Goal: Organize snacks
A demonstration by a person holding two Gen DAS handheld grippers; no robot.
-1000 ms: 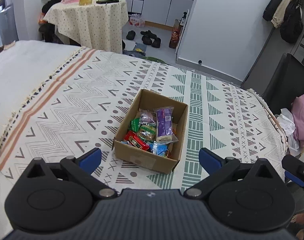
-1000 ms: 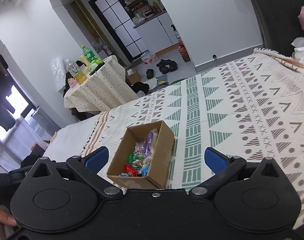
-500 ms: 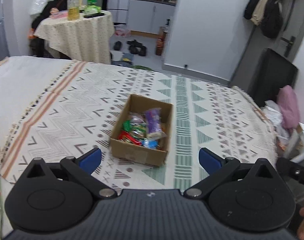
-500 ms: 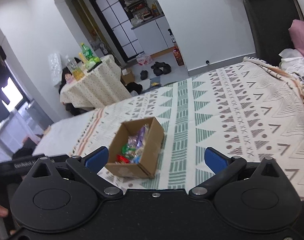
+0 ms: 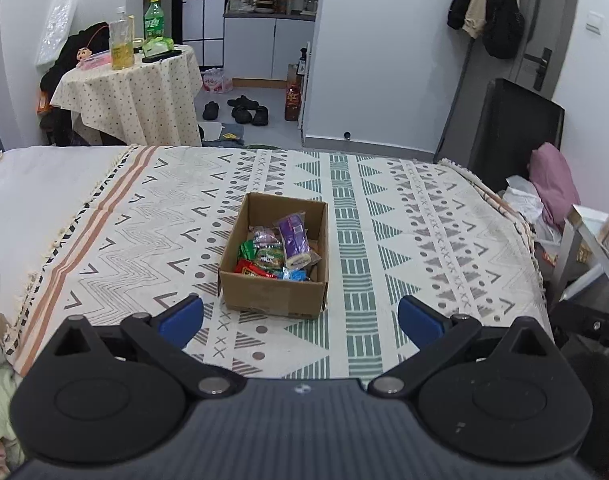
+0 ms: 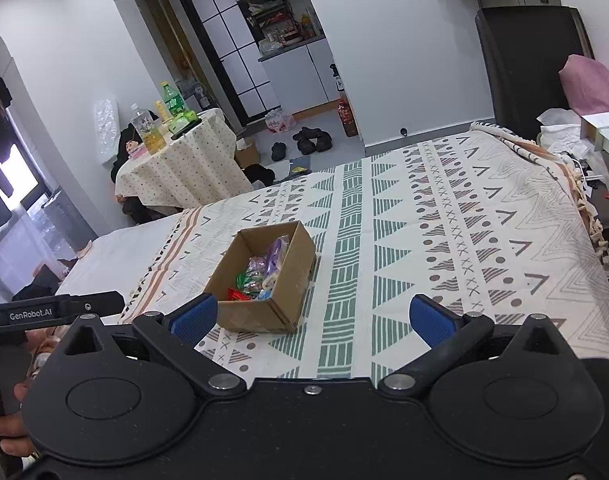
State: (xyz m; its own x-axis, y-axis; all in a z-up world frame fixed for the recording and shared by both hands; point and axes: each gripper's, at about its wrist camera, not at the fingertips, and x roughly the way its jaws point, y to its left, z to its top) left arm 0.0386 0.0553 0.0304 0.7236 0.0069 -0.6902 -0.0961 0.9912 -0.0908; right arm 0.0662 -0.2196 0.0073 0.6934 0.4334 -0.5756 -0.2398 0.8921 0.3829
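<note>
Snacks (image 5: 278,252) fill the cardboard box (image 5: 273,294) on the patterned blanket (image 5: 404,240); my left gripper (image 5: 300,316) and right gripper (image 6: 310,318) hover spread wide, holding nothing

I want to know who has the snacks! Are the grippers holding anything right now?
No, nothing is held. The left gripper and right gripper are both open and empty. The snacks all lie in the cardboard box on the bed.
</note>
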